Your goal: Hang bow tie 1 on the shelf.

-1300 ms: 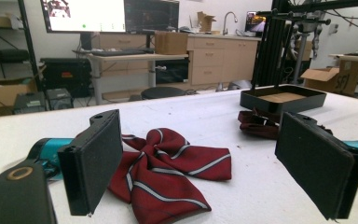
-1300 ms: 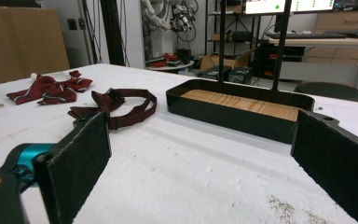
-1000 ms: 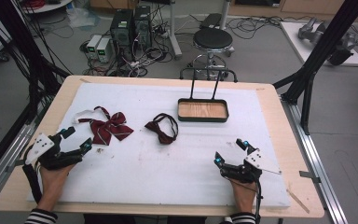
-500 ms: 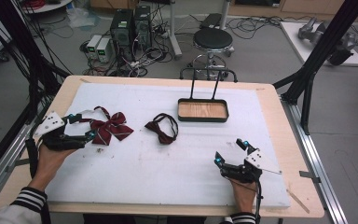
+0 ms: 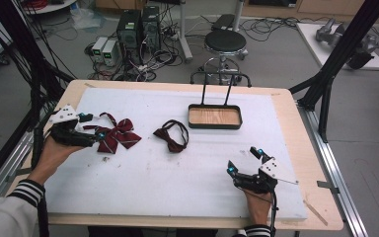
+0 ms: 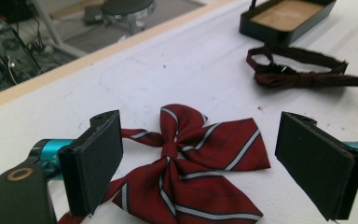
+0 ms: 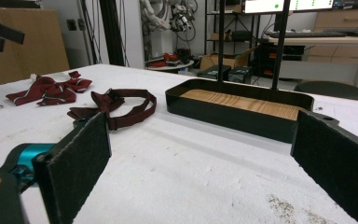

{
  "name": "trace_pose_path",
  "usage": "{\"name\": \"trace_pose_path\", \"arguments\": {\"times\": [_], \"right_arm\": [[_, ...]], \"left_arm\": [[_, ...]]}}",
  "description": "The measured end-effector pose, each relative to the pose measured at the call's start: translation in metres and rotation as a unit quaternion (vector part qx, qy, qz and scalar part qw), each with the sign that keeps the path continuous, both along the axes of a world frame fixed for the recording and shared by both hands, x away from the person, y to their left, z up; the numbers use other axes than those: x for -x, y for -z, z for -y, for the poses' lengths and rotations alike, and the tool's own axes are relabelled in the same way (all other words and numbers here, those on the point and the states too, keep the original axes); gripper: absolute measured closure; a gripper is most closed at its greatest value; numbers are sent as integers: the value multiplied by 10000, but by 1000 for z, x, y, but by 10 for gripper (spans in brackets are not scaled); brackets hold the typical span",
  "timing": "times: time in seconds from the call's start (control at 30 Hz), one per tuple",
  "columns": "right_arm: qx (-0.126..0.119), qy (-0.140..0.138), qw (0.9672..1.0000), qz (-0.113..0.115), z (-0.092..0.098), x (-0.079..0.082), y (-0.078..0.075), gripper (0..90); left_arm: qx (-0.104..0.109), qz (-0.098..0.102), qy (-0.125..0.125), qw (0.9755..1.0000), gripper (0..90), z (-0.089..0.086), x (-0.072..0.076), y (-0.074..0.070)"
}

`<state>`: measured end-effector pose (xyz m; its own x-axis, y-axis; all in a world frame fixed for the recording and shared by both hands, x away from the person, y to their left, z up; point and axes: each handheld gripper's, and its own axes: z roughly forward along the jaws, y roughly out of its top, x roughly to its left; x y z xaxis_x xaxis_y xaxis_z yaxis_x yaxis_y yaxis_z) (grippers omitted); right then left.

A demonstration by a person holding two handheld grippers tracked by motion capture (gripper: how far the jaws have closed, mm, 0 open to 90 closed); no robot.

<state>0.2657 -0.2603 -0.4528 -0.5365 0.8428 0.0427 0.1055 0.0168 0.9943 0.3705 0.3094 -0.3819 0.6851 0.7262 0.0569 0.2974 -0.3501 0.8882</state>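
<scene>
The left gripper [image 6: 200, 163] is hanging released, jaws spread wide on either side of the striped bow [image 6: 191, 172], which is lying flat on the white mat [image 5: 187, 173] at its left edge. For a good grasp, it is probably best to be closing on the bow's knot, where the cloth is bunched, not on a loose wing. The bow's thin strap is trailing under the near jaw, though how far is hard to tell. The plain bow [image 5: 171, 138] is lying right of the striped bow, well apart. The tray [image 5: 215, 117] is sitting farther right. The right gripper [image 5: 246, 163] is resting unclenched and empty, far right.
</scene>
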Motion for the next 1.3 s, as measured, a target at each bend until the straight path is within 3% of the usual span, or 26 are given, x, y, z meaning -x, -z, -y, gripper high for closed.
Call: {"name": "trace_pose_path", "arguments": {"times": [0.23, 0.33, 0.63, 0.87, 1.0, 1.3], "right_arm": [[-2, -5, 10000, -7, 0, 0, 0, 40], [6, -6, 10000, 4, 0, 0, 0, 40], [-4, -13, 10000, -15, 0, 0, 0, 40], [0, -6, 10000, -2, 0, 0, 0, 40], [9, -13, 10000, 21, 0, 0, 0, 40], [7, -16, 10000, 17, 0, 0, 0, 40]], "left_arm": [[-329, -328, 80, 9989, 158, 10, -14, -6], [-581, -476, 130, 9971, 160, 14, -20, -6], [-880, -847, 100, 9925, 168, 23, -39, -3], [-1153, -1118, 188, 9868, 200, 31, -49, 1], [-1452, -1295, 187, 9807, 220, 34, -54, 5], [-1590, -1594, 9, 9743, 249, 33, -63, 15]]}}
